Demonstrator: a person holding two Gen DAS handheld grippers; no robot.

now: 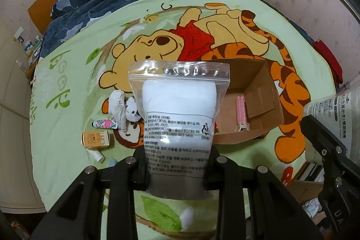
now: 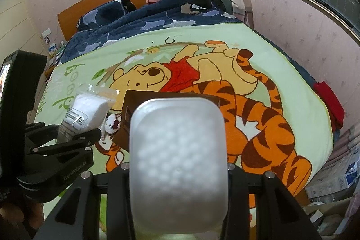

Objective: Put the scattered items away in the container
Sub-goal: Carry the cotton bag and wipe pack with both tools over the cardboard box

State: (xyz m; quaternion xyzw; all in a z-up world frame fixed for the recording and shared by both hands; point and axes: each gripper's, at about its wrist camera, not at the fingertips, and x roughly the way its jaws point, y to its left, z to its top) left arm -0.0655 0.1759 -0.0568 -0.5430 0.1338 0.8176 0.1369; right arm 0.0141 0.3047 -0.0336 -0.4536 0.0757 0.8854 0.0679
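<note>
Left hand-held gripper [image 1: 177, 174] is closed on the lower end of a zip bag of cotton pads [image 1: 178, 109], long axis upright. The open cardboard box [image 1: 258, 118] sits on the bed blanket just ahead and right, a pink item [image 1: 240, 113] inside. Right hand-held gripper [image 2: 177, 174] clamps a frosted tub [image 2: 177, 150], box directly ahead behind it. Small items [image 1: 105, 127] lie on the blanket left of the box.

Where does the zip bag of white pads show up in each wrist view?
Left wrist: zip bag fills the centre, clamped upright in the left gripper.
Right wrist: same bag at mid-left, held beside the box.
Shared landmark: the cardboard box on the cartoon blanket.
</note>
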